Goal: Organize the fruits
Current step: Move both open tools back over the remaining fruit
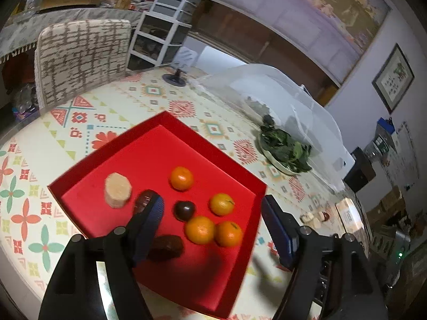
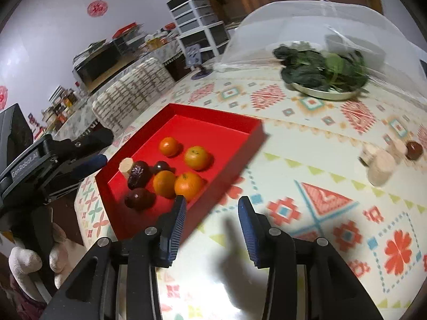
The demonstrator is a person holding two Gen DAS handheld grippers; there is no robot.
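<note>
A red tray (image 1: 165, 122) (image 2: 213, 114) on the patterned table holds several oranges (image 1: 200, 230) (image 2: 196, 157), dark red fruits (image 1: 184, 210) (image 2: 138, 198) and a pale banana chunk (image 1: 117, 190) (image 2: 126, 164). My left gripper (image 1: 213, 216) is open above the tray's near part, empty; its left finger (image 1: 149, 224) partly hides a dark fruit. It shows from the side in the right wrist view (image 2: 88, 157). My right gripper (image 2: 212, 221) is open and empty over the table just right of the tray's near corner. More pale chunks (image 2: 380, 169) and a dark fruit (image 2: 414, 150) lie on the table at right.
A plate of dark leafy greens (image 1: 285, 149) (image 2: 324, 74) stands beside a translucent food cover (image 1: 280, 98) (image 2: 307, 26). A patterned chair (image 1: 82, 58) stands at the table's far side. A drawer unit (image 1: 168, 24) stands behind.
</note>
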